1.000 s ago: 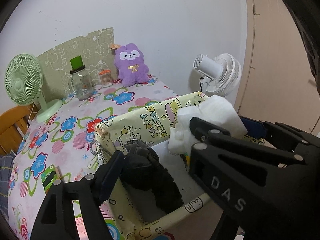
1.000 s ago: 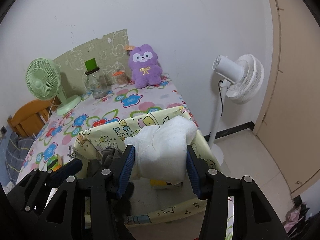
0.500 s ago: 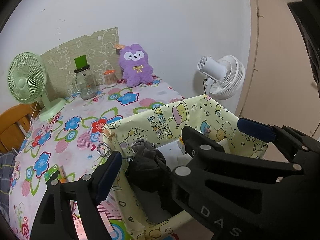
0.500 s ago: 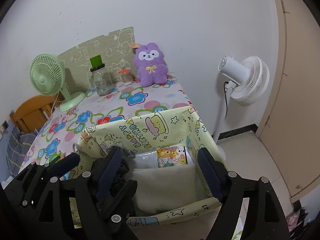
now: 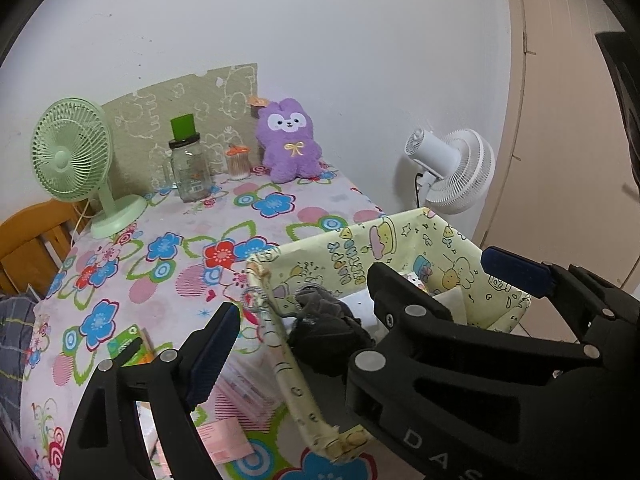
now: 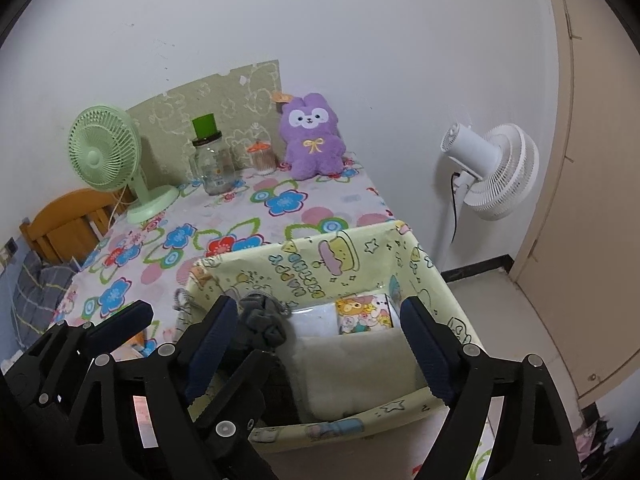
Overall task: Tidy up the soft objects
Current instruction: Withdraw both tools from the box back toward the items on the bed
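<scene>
A yellow cartoon-print fabric basket (image 6: 320,264) stands at the table's near right corner. Inside lie a folded white cloth (image 6: 352,372), a dark grey garment (image 6: 264,320) bunched at the left, and a cartoon packet (image 6: 362,312). My right gripper (image 6: 318,340) hovers over the basket, its jaws opening and its pads clear of the white cloth below. My left gripper (image 5: 304,340) sits just left of it, jaws also opening, with the dark garment (image 5: 328,332) beyond them, untouched. The two grippers overlap in both views. A purple plush toy (image 5: 290,140) sits against the far wall.
On the flowered tablecloth stand a green desk fan (image 5: 76,156), a glass jar with a green lid (image 5: 188,168) and a small toothpick holder (image 5: 238,162). A green box (image 5: 128,346) and pink packets (image 5: 236,384) lie near me. A white standing fan (image 6: 488,172) is right of the table, a wooden chair (image 6: 68,224) left.
The right gripper opened and let go of the white cloth, which now lies in the basket. Both grippers have drawn back a little from the basket.
</scene>
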